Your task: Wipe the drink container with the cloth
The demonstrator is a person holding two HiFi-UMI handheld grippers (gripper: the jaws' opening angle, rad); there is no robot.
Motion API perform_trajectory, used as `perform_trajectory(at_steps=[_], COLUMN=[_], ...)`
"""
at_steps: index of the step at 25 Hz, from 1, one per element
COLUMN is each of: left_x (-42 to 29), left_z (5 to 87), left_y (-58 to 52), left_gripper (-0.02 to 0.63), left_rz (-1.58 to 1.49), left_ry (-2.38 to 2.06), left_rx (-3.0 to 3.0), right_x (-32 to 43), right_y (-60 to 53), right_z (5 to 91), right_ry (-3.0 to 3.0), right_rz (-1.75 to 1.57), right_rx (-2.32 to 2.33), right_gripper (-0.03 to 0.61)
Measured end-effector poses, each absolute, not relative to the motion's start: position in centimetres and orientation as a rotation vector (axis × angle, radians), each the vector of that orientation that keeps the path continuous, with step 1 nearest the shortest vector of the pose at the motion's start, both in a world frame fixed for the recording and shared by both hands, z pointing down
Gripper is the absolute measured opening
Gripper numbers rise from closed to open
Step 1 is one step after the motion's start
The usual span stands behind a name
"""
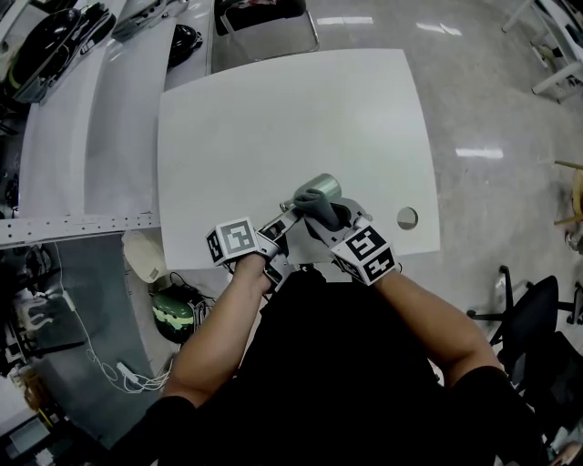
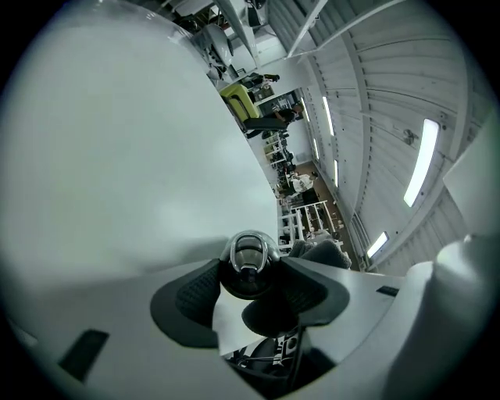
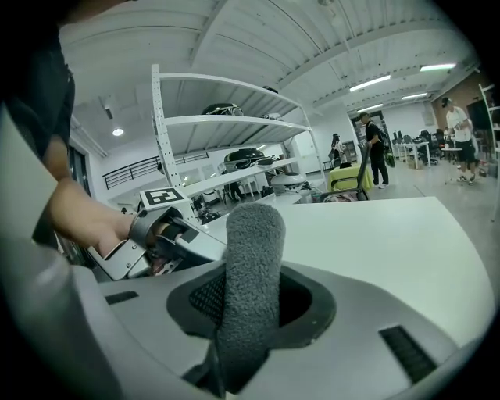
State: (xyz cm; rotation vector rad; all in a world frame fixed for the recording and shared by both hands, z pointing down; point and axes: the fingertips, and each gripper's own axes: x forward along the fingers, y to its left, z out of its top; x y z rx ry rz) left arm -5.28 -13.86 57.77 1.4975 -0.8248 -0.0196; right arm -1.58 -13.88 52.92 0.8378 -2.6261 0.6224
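A pale green metal drink container (image 1: 317,191) lies tilted just over the white table (image 1: 273,118), near its front edge. My left gripper (image 1: 285,220) is shut on the container's lower end. In the left gripper view the rounded metal end (image 2: 248,258) sits clamped between the dark pads (image 2: 195,293). My right gripper (image 1: 326,221) is shut on a grey fleecy cloth (image 1: 330,213), which rests against the container's side. In the right gripper view the cloth (image 3: 251,258) stands up between the jaws and hides the container; the left gripper (image 3: 168,228) shows at the left.
A round cable hole (image 1: 407,217) lies in the table by the right gripper. White shelving (image 1: 82,136) runs along the left with dark gear on it. A black office chair (image 1: 533,319) stands at the right, another chair (image 1: 264,23) behind the table.
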Motion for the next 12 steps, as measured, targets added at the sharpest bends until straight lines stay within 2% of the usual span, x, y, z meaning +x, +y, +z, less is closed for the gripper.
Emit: perform_trajectory(at_steps=[12], left_x=[-5.3], left_z=[57.8], left_y=[-13.9], left_gripper=[0.250], left_rz=[-0.043], left_ry=[-0.841], left_rx=[1.475], right_x=[0.6], right_y=[-15.1], right_z=[53.9], right_ry=[-2.592], right_rz=[0.639], right_rx=[0.878], right_gripper=[0.110])
